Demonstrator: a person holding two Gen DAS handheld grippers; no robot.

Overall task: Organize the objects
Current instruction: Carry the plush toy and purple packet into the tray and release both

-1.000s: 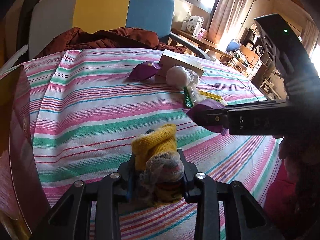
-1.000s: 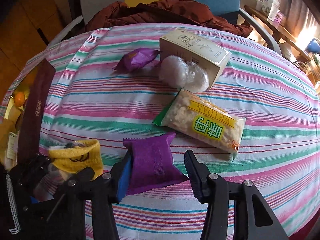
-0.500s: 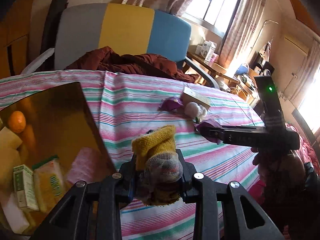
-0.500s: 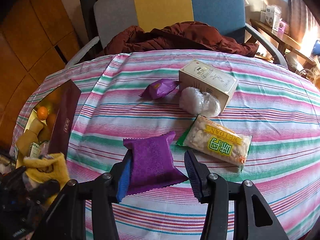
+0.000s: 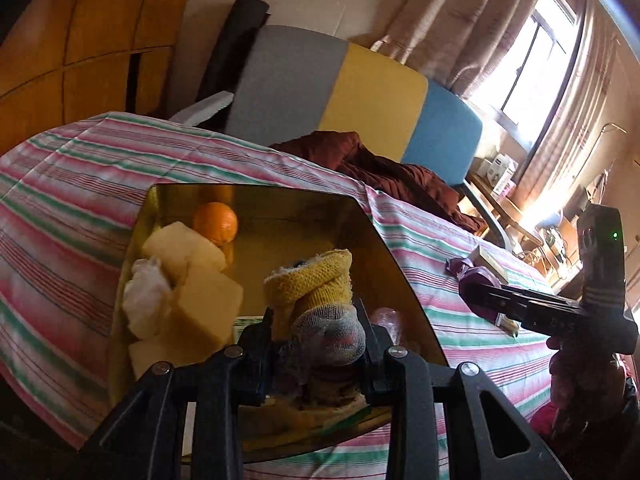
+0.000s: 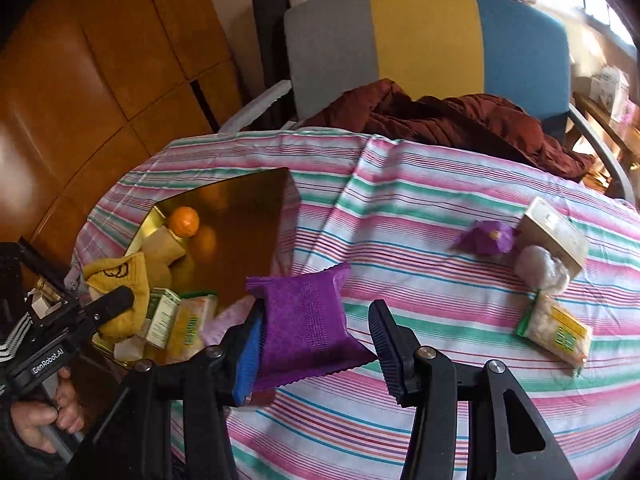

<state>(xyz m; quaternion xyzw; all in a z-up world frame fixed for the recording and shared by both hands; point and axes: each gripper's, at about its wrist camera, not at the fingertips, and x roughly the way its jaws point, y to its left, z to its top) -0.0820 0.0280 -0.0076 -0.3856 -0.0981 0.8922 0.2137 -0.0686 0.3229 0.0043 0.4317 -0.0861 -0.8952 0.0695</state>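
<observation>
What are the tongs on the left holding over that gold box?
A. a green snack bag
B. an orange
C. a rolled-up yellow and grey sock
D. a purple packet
C: the left tongs are clamped on the rolled-up yellow and grey sock, above the gold box; the purple packet sits in the right tongs.

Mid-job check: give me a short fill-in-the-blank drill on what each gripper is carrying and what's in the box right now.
1. The left gripper is shut on a rolled ____ sock.
2. The right gripper carries a ____ packet.
3. The round fruit in the gold box is an ____.
4. The small carton lies on the striped ____.

Missing words: yellow; purple; orange; tablecloth
</observation>
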